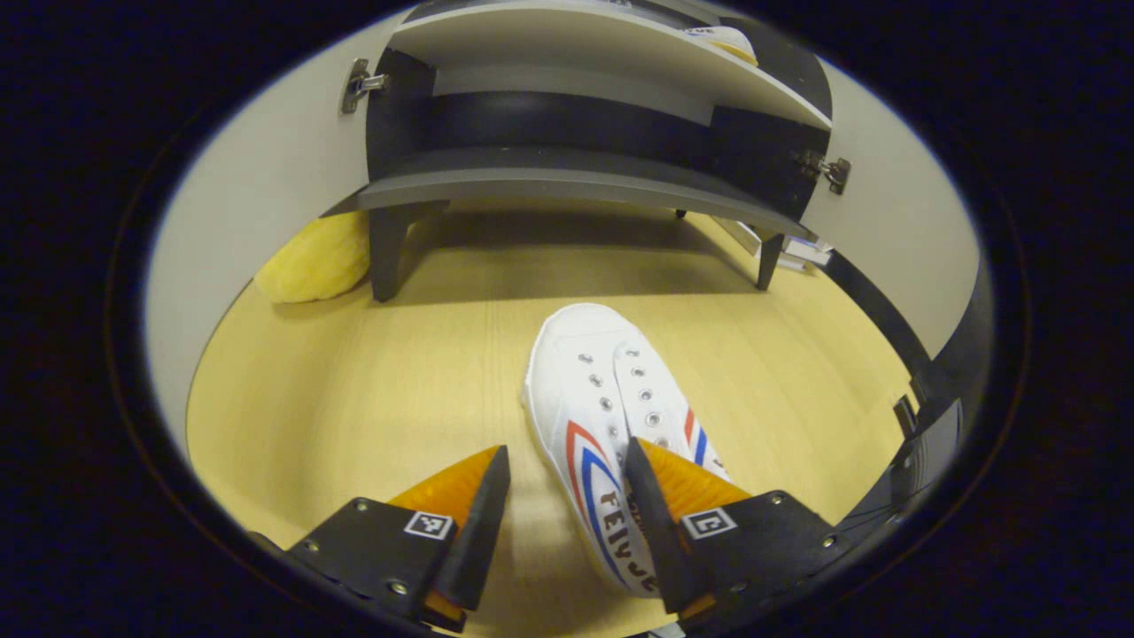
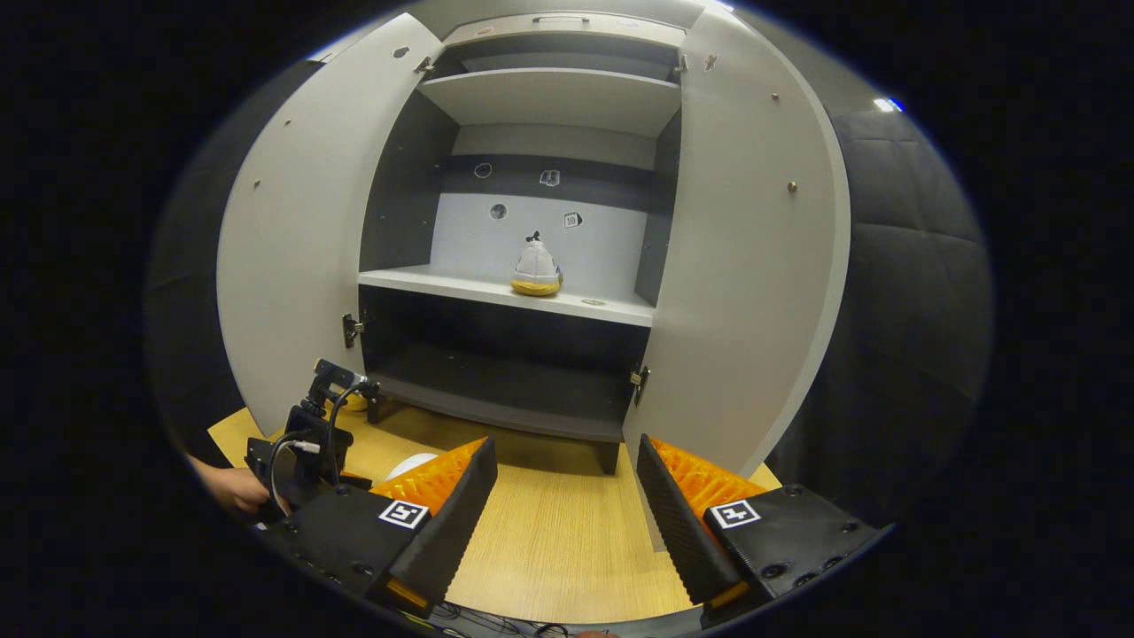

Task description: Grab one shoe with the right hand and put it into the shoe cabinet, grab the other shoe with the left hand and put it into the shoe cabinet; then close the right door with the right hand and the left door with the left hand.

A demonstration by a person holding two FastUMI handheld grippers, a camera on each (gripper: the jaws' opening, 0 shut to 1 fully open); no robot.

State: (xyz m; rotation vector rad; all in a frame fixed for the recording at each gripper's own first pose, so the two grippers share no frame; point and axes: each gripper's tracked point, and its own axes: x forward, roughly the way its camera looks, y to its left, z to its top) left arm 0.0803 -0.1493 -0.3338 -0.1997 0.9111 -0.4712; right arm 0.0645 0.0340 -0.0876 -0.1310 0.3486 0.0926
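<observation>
The white canvas shoe with red and blue stripes (image 1: 602,425) has its heel hidden behind a gripper finger. A soft yellow lump (image 1: 312,259) sits half behind the open grey cabinet door (image 1: 266,195); what it is stays unclear.

shoe (image 1: 602,416): white canvas, metal eyelets | floor (image 1: 372,399): pale matt wood-grain | hinge (image 1: 361,84): shiny metal

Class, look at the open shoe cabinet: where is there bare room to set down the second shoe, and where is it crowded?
The middle shelf is bare on both sides of the shoe already standing on it. The bottom shelf and top shelf look bare across. The floor is open left of the floor shoe, which the left gripper straddles.
</observation>
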